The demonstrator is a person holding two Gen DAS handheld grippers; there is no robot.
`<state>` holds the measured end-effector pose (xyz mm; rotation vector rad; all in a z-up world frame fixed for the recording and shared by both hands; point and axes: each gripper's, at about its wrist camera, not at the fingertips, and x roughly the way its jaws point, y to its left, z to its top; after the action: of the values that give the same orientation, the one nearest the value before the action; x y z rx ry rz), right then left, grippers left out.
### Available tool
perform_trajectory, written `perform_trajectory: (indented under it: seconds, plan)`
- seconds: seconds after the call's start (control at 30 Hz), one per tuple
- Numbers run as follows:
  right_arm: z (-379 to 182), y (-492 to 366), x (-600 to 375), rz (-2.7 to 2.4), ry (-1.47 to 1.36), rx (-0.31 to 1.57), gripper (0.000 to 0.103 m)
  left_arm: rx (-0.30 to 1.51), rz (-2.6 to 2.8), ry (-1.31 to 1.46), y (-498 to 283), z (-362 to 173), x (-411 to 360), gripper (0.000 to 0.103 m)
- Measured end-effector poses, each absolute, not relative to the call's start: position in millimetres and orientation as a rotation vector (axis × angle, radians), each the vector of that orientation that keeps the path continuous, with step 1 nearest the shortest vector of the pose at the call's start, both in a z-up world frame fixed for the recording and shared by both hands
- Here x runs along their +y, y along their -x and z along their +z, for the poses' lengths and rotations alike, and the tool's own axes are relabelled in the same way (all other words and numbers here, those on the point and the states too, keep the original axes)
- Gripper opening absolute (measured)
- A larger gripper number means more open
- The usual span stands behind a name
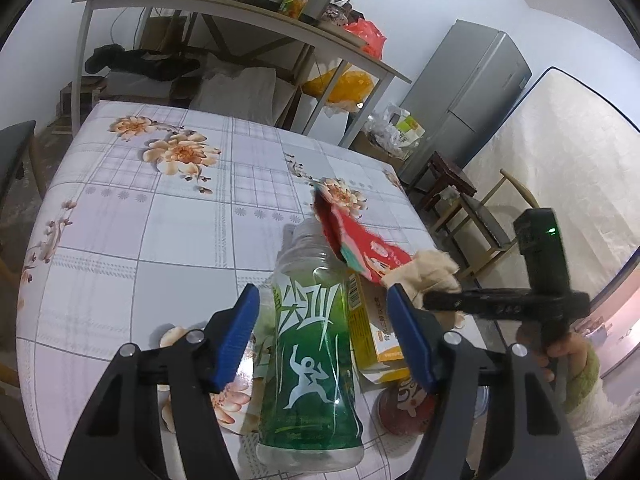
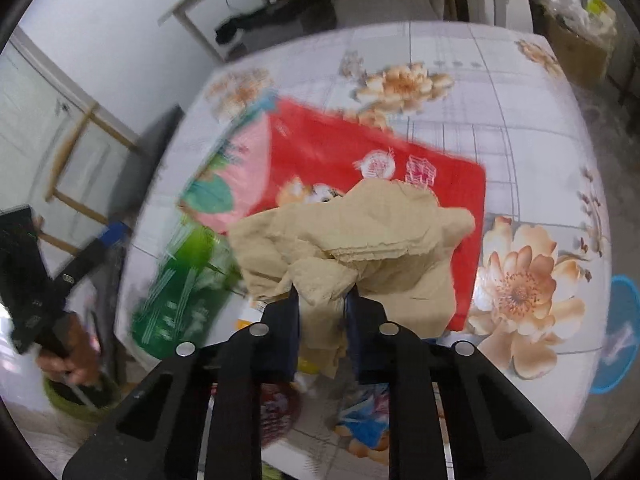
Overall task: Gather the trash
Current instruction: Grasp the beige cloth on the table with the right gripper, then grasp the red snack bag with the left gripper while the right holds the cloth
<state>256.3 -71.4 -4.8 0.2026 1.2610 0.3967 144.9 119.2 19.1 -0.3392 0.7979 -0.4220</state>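
The desk (image 1: 120, 240) has a flowery cloth on it, and the trash sits in a little heap near its edge. The biggest piece is a green bottle (image 1: 310, 360) lying on its side. The left gripper (image 1: 324, 332) has its fingers (image 1: 238, 338) spread wide, one on each side of the bottle, but they do not touch it yet. Next is a flat red bag (image 2: 360, 152), which leans over the top of the bottle. Under the bag lies a yellow box (image 1: 374, 330), just beside the bottle. Near the desk edge there is also a small round lid (image 1: 404, 408) with a cartoon face. The smallest piece in hand is a crumpled tan paper (image 2: 352, 240). The right gripper (image 2: 322, 320) has its fingers pinched tight on this paper and holds it up above the red bag. So I think this step is picking up the paper, and the bottle comes next. The left fingers need to close on the bottle around its middle. The bottle is round and smooth, so it could roll or slip. The paper needs to go to a bin; a blue thing (image 2: 622, 332) past the desk edge may be one, but I cannot tell.
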Motion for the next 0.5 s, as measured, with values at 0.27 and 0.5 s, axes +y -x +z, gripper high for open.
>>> perform_trajectory:
  seconds: [0.27,0.5]
  plan:
    - [28.9,-250.8,-104.8,0.455,-0.446,1.119,0.012,0.785,-0.422,0.35,-147.6,20.7,119.5,0.063]
    - [34.9,-235.8,-166.3,0.437,-0.736,1.004,0.012,0.804,-0.435,0.394,-156.6,19.4,119.6,0.063]
